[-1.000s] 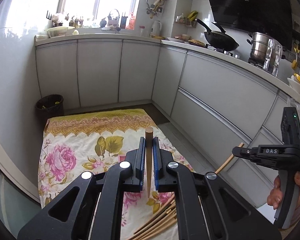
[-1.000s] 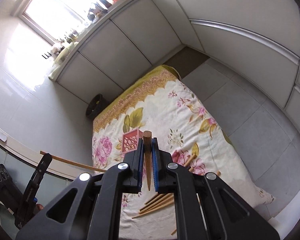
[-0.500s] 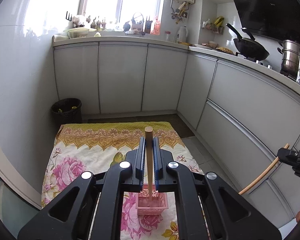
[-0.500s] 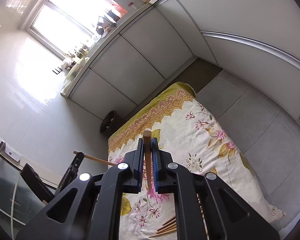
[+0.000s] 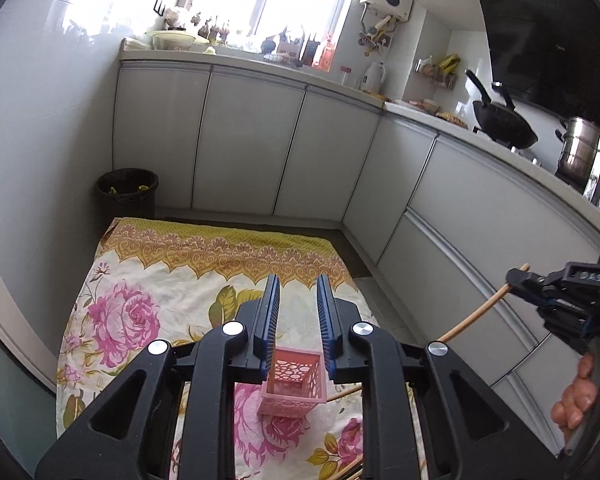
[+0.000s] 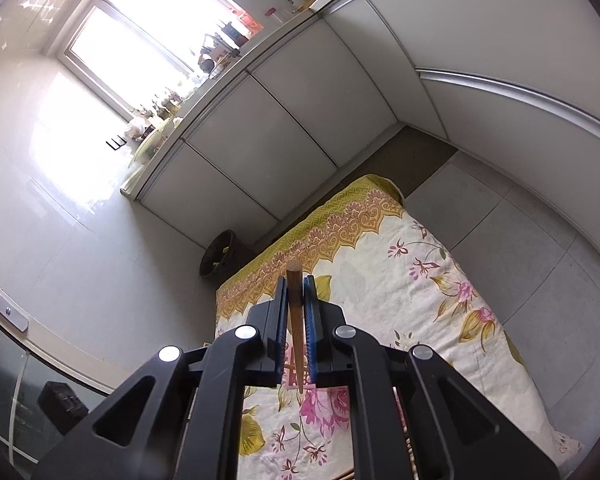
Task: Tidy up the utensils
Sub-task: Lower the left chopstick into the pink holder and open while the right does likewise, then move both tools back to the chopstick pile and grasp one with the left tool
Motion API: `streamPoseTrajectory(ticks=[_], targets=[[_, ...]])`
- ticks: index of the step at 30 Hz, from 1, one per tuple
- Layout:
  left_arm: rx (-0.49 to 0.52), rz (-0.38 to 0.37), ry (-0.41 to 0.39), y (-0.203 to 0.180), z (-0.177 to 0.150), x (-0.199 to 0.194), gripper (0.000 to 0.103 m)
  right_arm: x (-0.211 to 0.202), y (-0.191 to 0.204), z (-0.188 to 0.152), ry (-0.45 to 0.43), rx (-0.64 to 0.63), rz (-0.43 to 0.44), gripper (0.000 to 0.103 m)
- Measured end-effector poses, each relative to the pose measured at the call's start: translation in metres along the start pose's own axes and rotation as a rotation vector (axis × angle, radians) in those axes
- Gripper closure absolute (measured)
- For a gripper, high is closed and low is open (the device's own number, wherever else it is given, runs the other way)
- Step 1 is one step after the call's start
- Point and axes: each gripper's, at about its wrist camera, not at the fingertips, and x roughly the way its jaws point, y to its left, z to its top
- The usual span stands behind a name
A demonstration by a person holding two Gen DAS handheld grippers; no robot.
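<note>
Only in the left wrist view: pink basket [image 5: 294, 384] whole, low centre of frame, standing on the floral cloth [image 5: 120, 320], seen between the jaws of the left gripper [image 5: 298, 320]. Jaws opening, blue pads apart, nothing pressed between them. At right edge of same frame, the right gripper [image 5: 518, 278] side-on, clamped on a chopstick [image 5: 476, 312] slanting down to the left, with a hand [image 5: 576, 396] on its grip. More chopsticks [image 5: 342, 394] lying on the cloth right of the basket and at bottom edge. Wok [image 5: 504, 128] and steel pot [image 5: 580, 152] on the worktop, upper right.

Only in the right wrist view: right gripper [image 6: 296, 320] head-on, jaws closed on the chopstick [image 6: 294, 320], thick brown end up, tapering to a pale tip over the basket [image 6: 296, 376], mostly hidden there. Bin [image 6: 220, 254] just beyond the cloth's [image 6: 420, 280] yellow border.
</note>
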Motion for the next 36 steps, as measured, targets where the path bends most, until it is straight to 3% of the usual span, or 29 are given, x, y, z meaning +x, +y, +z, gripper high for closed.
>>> streamPoseTrajectory(ticks=[4, 9, 16, 17, 18, 20, 26, 29, 31, 32, 36], targets=[[-0.058, 0.018, -0.097, 0.012, -0.002, -0.036, 0.064, 0.020, 0.017, -0.004, -0.035, -0.082, -0.033, 0.095], [-0.054, 0.045, -0.088, 0.022, -0.004, -0.042, 0.064, 0.057, 0.030, -0.016, -0.045, -0.169, -0.073, 0.092], [-0.045, 0.065, -0.067, 0.033, -0.008, -0.040, 0.061, 0.098, 0.017, -0.030, 0.022, -0.129, -0.085, 0.088], [-0.043, 0.066, -0.068, 0.033, -0.008, -0.041, 0.057, 0.099, 0.015, -0.031, 0.025, -0.120, -0.074, 0.078], [-0.043, 0.067, -0.069, 0.033, -0.009, -0.041, 0.055, 0.097, 0.013, -0.031, 0.023, -0.109, -0.064, 0.060], [-0.046, 0.068, -0.076, 0.033, -0.009, -0.043, 0.052, 0.092, 0.013, -0.031, 0.000, -0.082, -0.044, 0.046], [-0.016, 0.050, -0.071, 0.026, -0.013, -0.046, 0.044, 0.056, 0.004, -0.030, -0.057, -0.016, 0.012, 0.024], [0.017, 0.038, -0.063, 0.017, -0.016, -0.048, 0.038, 0.033, -0.008, -0.036, -0.073, 0.005, 0.009, 0.019], [0.040, 0.024, -0.054, 0.011, -0.019, -0.050, 0.033, 0.019, -0.020, -0.045, -0.056, 0.025, -0.020, 0.016], [0.057, 0.010, -0.041, 0.007, -0.021, -0.050, 0.025, 0.012, -0.027, -0.051, -0.037, 0.026, -0.043, 0.015], [0.150, -0.058, 0.044, -0.013, -0.034, -0.044, 0.010, -0.008, -0.056, -0.082, 0.054, -0.020, -0.205, 0.012]])
